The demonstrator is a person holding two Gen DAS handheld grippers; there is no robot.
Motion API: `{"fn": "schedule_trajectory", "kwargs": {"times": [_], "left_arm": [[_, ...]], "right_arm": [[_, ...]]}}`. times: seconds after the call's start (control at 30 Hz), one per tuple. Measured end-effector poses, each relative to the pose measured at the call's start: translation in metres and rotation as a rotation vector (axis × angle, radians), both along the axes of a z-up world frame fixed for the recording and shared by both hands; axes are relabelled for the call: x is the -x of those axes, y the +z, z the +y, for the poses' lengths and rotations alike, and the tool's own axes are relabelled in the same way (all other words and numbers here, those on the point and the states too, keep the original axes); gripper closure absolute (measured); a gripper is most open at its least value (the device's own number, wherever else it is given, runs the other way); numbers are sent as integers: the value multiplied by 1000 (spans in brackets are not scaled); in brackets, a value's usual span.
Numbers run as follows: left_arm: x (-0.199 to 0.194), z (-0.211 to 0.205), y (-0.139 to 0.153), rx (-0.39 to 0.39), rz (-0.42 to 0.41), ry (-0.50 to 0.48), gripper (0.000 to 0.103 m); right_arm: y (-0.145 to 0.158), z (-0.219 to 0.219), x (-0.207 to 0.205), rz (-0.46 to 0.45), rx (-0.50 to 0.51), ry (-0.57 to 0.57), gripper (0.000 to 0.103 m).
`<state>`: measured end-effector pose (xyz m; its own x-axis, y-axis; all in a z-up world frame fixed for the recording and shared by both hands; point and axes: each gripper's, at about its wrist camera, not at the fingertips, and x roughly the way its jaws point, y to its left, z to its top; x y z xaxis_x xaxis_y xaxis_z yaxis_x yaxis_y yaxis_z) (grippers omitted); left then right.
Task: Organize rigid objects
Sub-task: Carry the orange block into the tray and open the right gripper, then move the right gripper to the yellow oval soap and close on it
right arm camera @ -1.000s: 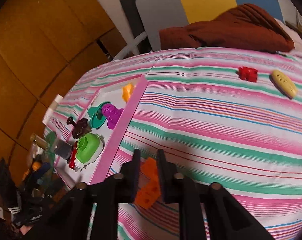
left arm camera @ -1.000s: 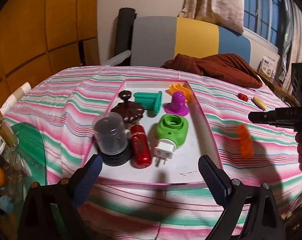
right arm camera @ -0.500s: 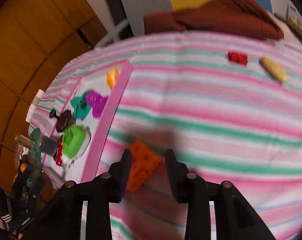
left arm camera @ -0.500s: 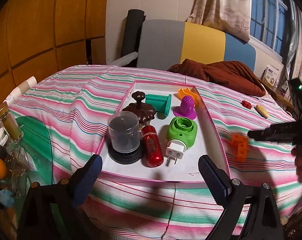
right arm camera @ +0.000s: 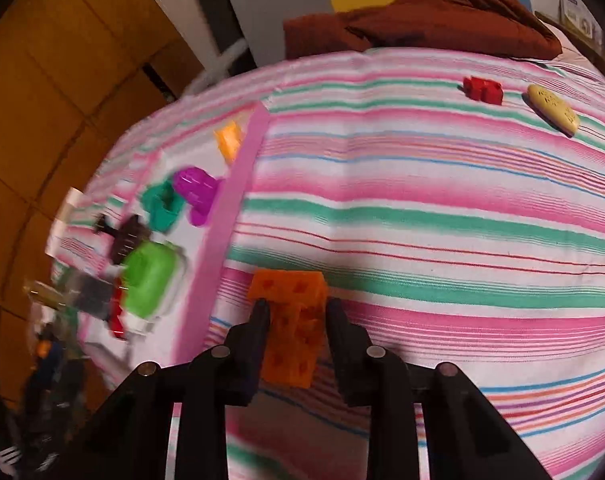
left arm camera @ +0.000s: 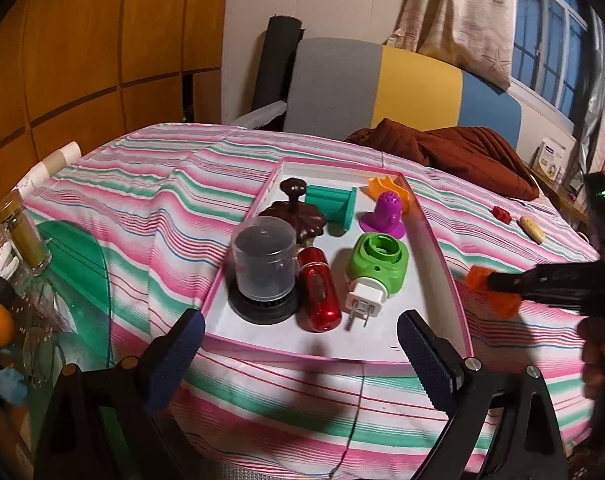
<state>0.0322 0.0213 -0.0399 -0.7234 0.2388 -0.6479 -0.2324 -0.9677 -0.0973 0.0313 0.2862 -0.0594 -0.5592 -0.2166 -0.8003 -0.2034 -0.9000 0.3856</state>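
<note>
My right gripper (right arm camera: pixel 296 314) is shut on an orange perforated block (right arm camera: pixel 292 328) and holds it above the striped cloth, just right of the pink-rimmed tray (right arm camera: pixel 218 236). The block also shows in the left wrist view (left arm camera: pixel 492 294), at the right gripper's tip beside the tray's right rim (left arm camera: pixel 442 256). The tray holds several objects: a grey-capped jar (left arm camera: pixel 264 270), red cylinder (left arm camera: pixel 318 298), green plug adapter (left arm camera: pixel 376 268), purple piece (left arm camera: pixel 386 212). My left gripper (left arm camera: pixel 300 354) is open and empty at the tray's near edge.
A red block (right arm camera: pixel 482 90) and a yellow oblong piece (right arm camera: pixel 552 108) lie on the cloth at the far right. A brown garment (left arm camera: pixel 454 152) lies behind the tray. Glass jars (left arm camera: pixel 20 236) stand at the left edge. A chair back stands behind the table.
My right gripper closed on the orange block, lifted it off the cloth and carried it toward the tray. My left gripper drew back a little and stayed open.
</note>
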Motion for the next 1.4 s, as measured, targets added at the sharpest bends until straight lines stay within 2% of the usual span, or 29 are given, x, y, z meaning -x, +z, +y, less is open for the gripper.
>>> {"fn": "schedule_trajectory", "kwargs": {"times": [0.17,0.3,0.4,0.67,0.8,0.87,0.93,1.07,1.2,1.4], "left_arm": [[2,-7,1,10,9,44,5],[4,-18,2,2,14,94,5],[6,-30,2,-8,13,141,5],[5,-44,0,-36,5,190,4],[3,-41,1,-27,9,175,4],[2,-39,1,-20,20,172,4],[2,-39,1,-24,19,171,4],[3,-36,-2,-25,3,162,4],[2,-28,-2,-23,-4,139,4],[-3,-4,2,-36,-2,29,4]], "right_arm": [[27,-25,-5,77,34,83,75],[42,-64,0,109,6,216,75],[42,-84,4,103,-32,271,75],[25,-114,12,52,-132,306,74],[16,-119,17,35,-218,285,70],[19,-115,13,43,-211,270,69],[26,-107,6,80,-176,256,68],[40,-87,-6,140,-171,189,67],[41,-66,-9,125,-144,134,67],[32,-42,-15,81,-161,78,67]]}}
